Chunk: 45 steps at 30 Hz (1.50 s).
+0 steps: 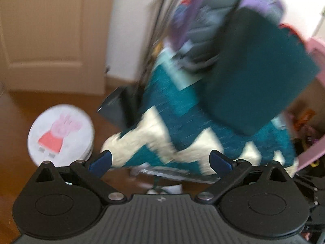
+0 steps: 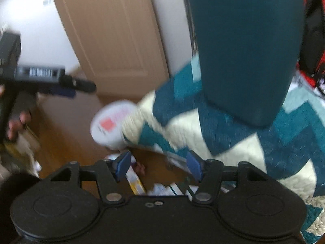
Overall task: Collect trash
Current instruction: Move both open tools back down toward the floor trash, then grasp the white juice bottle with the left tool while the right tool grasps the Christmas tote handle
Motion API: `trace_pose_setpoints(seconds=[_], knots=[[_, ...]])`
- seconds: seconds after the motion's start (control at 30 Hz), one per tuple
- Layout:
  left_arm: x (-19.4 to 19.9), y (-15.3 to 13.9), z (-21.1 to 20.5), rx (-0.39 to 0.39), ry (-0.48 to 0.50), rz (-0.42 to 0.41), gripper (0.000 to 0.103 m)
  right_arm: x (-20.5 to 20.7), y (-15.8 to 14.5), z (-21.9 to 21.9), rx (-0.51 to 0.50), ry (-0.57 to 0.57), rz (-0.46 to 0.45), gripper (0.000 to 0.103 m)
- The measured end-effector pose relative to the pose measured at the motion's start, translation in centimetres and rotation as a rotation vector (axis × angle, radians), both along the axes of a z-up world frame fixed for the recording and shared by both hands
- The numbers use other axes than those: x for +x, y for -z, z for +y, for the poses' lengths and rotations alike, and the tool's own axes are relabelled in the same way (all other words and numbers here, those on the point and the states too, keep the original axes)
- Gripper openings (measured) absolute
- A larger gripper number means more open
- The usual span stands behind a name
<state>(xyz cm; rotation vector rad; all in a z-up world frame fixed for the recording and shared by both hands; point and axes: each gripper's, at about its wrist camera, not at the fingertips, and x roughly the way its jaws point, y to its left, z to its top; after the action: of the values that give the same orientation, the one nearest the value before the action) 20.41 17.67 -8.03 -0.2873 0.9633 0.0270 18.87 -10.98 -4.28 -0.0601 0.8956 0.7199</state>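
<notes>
While both views blur, left gripper point(image 1: 160, 160) and right gripper point(image 2: 158, 165) jaws spread, holding nothing; scattered paper trash point(image 2: 162, 190) on brown wooden floor point(image 2: 67, 126) under teal-and-cream zigzag quilt point(image 2: 233, 142) edge, near round white cartoon-pig tin point(image 1: 61, 135).

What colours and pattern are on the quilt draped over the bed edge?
The quilt is teal and cream zigzag, with pale blue patches; it shows best in the right wrist view.

**Black Grippers, Blue Pads**

The left gripper point(image 1: 160, 160) had a ribbed grey body, black round housings, silver pivot screws and blue fingertips point(image 1: 101, 161). The right gripper point(image 2: 158, 164) looked all black, with matching blue pads point(image 2: 122, 163) and silver screws.
</notes>
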Motion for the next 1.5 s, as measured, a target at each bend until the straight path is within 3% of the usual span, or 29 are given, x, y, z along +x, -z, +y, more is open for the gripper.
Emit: trace_pose_setpoints(seconds=[0.27,0.37,0.53,0.7,0.87,1.13,1.37,1.43,1.5], knots=[[1.4,12.7,5.1,0.032,-0.092,0.228,0.103,0.0,11.9,3.5,-0.186,-0.046,0.026,0.061],[1.5,17.2,6.5,0.050,-0.108,0.312,0.103,1.1,15.4,4.3,-0.180,-0.027,0.111,0.060],[1.6,24.3,7.6,0.111,-0.095,0.442,0.102,3.4,22.7,5.5,-0.204,0.041,0.325,0.060],[2.1,30.5,8.1,0.105,-0.114,0.535,0.102,4.7,29.0,5.7,-0.195,0.163,0.535,0.059],[2.6,36.4,7.4,0.110,-0.109,0.633,0.102,5.5,33.8,5.9,-0.207,0.252,0.650,0.058],[3.4,42.2,8.5,0.070,-0.223,0.702,0.102,8.0,40.2,5.3,-0.190,0.432,0.761,0.059],[3.7,45.0,8.9,0.053,-0.259,0.738,0.101,8.9,43.4,6.6,-0.242,0.448,0.782,0.059],[3.7,45.6,9.1,0.040,-0.268,0.739,0.097,9.0,44.1,7.0,-0.266,0.438,0.782,0.059],[3.9,45.9,8.9,0.034,-0.258,0.734,0.086,8.9,44.3,7.2,-0.265,0.441,0.769,0.058]])
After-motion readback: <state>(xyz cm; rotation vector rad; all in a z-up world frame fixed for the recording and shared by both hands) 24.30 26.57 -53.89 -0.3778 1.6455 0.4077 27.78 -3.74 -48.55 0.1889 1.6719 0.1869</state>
